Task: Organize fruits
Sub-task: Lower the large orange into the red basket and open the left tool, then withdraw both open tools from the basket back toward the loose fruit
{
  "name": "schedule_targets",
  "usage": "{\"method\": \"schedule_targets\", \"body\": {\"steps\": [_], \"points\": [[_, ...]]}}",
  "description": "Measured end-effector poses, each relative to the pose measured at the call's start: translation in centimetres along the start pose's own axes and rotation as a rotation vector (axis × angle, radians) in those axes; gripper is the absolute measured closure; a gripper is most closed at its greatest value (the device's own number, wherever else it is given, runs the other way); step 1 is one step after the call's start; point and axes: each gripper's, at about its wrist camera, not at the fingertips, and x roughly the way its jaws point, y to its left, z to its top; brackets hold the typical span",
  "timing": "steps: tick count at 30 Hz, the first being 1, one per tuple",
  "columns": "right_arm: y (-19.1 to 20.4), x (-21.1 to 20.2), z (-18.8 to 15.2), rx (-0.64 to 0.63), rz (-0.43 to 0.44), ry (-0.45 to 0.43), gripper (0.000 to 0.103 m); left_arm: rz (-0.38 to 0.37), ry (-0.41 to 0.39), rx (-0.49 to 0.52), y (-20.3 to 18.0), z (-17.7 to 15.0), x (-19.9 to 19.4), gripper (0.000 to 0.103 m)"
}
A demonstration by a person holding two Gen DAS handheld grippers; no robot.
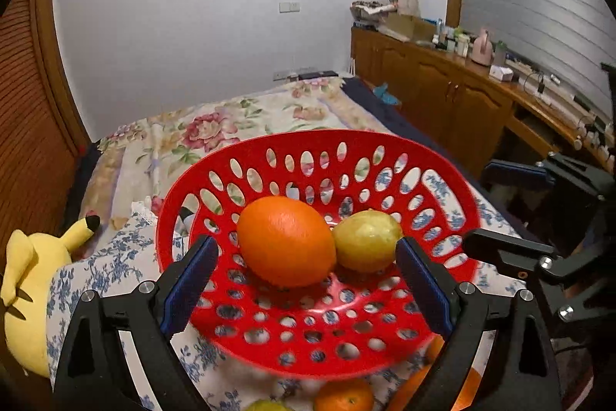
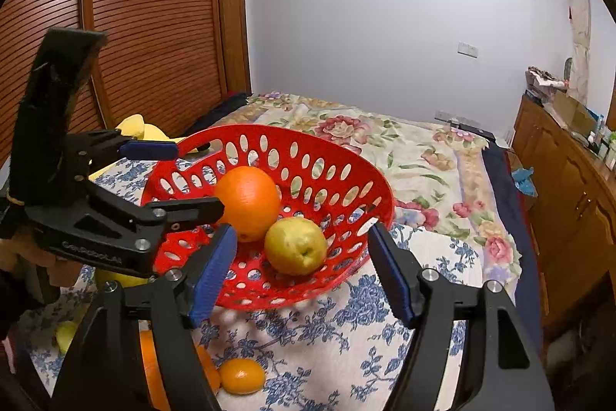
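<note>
While unheld, orange (image 1: 285,240) beside pear (image 1: 365,240).

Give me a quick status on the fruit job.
Left gripper and right gripper open, empty. Orange and yellow fruit in red basket. Small orange loose on bedspread. Nothing blocking.

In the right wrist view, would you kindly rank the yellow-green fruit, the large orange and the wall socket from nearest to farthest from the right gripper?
1. Yellow-green fruit, in the red basket, just ahead of the right gripper.
2. Large orange, behind it, to the left.
3. Wall socket, on the far wall.
</note>
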Motion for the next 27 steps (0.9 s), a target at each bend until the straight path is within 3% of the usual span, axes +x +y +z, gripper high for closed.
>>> {"method": "schedule_targets", "body": {"steps": [13, 27], "points": [[3.5, -3.7, -3.2, 0.05, -0.012, -0.007, 0.03, -0.038, -0.105, -0.059, 0.6, -6.4, -5.8, 0.008], [7.3, -6.3, -7.3, 0.104, -0.027, -0.01, 0.028, -0.042, -0.129, -0.086, 0.1, -13.1, -11.1, 0.008]]}}
